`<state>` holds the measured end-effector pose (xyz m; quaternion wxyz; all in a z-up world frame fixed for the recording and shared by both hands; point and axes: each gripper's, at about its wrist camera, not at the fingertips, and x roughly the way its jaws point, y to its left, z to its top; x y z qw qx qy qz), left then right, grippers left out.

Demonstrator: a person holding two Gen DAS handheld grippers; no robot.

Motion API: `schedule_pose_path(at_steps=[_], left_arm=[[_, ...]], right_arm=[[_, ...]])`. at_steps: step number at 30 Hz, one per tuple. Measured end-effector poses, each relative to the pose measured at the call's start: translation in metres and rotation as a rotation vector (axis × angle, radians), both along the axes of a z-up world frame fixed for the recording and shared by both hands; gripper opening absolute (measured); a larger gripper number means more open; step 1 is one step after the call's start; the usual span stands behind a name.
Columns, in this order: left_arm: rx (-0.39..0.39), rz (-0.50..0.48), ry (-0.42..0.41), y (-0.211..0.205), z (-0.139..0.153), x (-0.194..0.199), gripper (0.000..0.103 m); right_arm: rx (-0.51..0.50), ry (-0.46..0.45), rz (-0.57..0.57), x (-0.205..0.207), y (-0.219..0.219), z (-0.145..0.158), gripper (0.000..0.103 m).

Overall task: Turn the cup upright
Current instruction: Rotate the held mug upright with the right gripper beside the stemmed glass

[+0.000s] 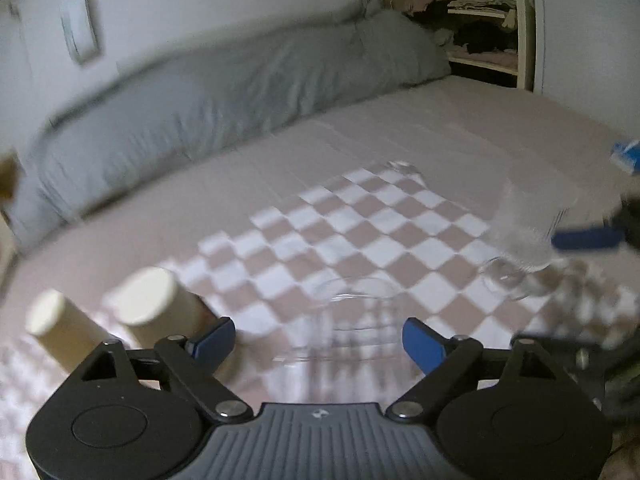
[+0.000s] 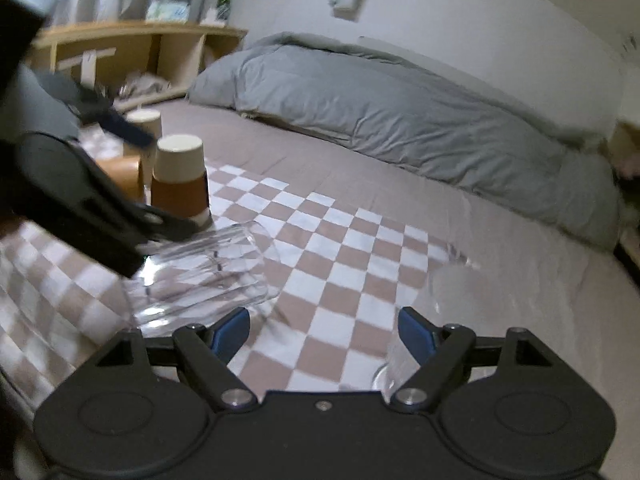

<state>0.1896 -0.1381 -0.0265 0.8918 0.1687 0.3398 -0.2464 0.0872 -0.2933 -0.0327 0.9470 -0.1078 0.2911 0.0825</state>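
Observation:
A clear ribbed glass (image 2: 204,276) lies tilted on its side on the checkered cloth (image 2: 340,264), between my left gripper's open fingers; in the left wrist view it shows faintly as a clear cup (image 1: 352,320) between the blue pads. My left gripper (image 1: 320,340) is open around it. A second clear glass (image 1: 520,240) stands at the right, by my right gripper's blue finger (image 1: 588,238); in the right wrist view this glass (image 2: 416,320) is beside the right pad. My right gripper (image 2: 324,332) is open.
Two upside-down paper cups (image 1: 148,300) stand left of the left gripper, also seen in the right wrist view (image 2: 180,176). A grey duvet (image 2: 400,108) lies along the wall. A wooden shelf (image 2: 132,48) stands at the far left.

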Motion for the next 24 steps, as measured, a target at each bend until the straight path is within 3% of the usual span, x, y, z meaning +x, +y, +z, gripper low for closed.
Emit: schedule_pose_path(at_steps=[5, 10, 16, 20, 24], left_arm=[[-0.024, -0.013, 0.137, -0.019, -0.013, 0.023, 0.09], [-0.008, -0.001, 0.26, -0.032, -0.027, 0.048, 0.088], [0.045, 0.016, 0.338, -0.04, -0.037, 0.069, 0.086], [0.095, 0.032, 0.361, -0.043, -0.044, 0.077, 0.076], [0.051, 0.04, 0.337, -0.036, -0.038, 0.073, 0.075]], right_arm=[[0.162, 0.017, -0.086, -0.014, -0.016, -0.008, 0.082], [0.242, 0.031, -0.178, -0.023, -0.027, -0.023, 0.084], [0.294, 0.062, -0.235, -0.033, -0.033, -0.042, 0.085], [0.281, 0.073, -0.266, -0.038, -0.035, -0.051, 0.085], [0.288, 0.079, -0.277, -0.04, -0.04, -0.054, 0.085]])
